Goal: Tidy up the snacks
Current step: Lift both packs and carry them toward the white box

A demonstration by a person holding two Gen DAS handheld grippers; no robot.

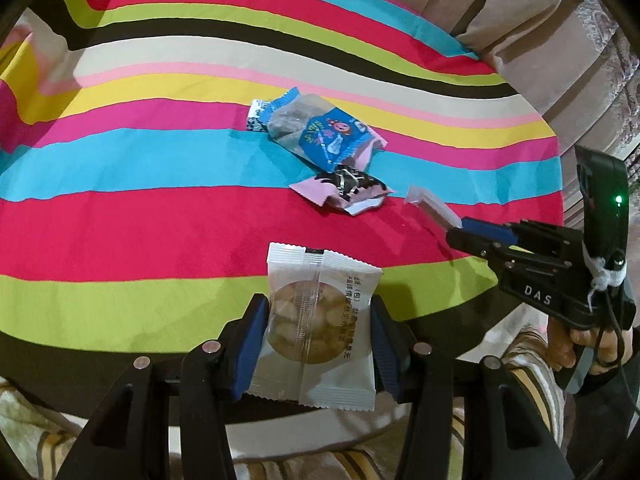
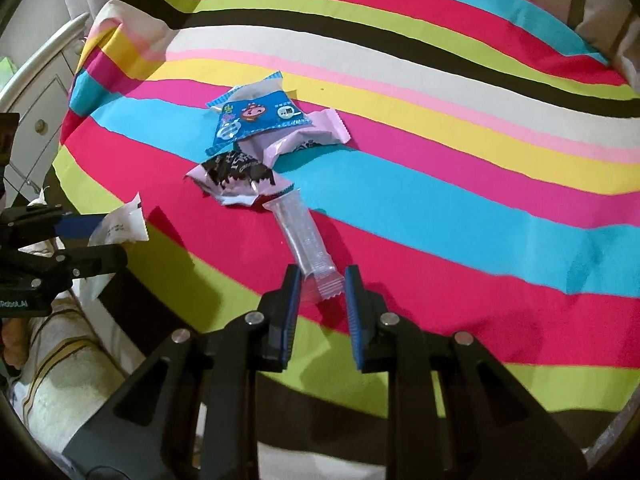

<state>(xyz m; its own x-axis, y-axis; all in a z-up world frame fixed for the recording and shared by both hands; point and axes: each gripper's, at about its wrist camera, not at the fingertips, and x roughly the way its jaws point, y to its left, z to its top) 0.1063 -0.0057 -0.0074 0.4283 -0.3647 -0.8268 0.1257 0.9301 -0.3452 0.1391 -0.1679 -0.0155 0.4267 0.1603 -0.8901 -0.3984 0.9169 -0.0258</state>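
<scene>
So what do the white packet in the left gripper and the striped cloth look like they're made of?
White packet: thin plastic film, probably; matte white with a clear window, crimped serrated ends.
Striped cloth: woven fabric, apparently; matte, lying in soft folds and waves.

Matt striped cloth; glossy plastic wrappers

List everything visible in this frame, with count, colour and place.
striped cloth: one, multicoloured, under everything
blue packet: one, blue, mid-cloth, atop the pink packet
pink packet: one, pink, partly under the blue one
pink-and-black packet: one, crumpled, just nearer
drawer unit: one, whitish, beyond the cloth's edge
white biscuit packet: one, in the left tool
clear stick packet: one, end pinched in the right tool
</scene>
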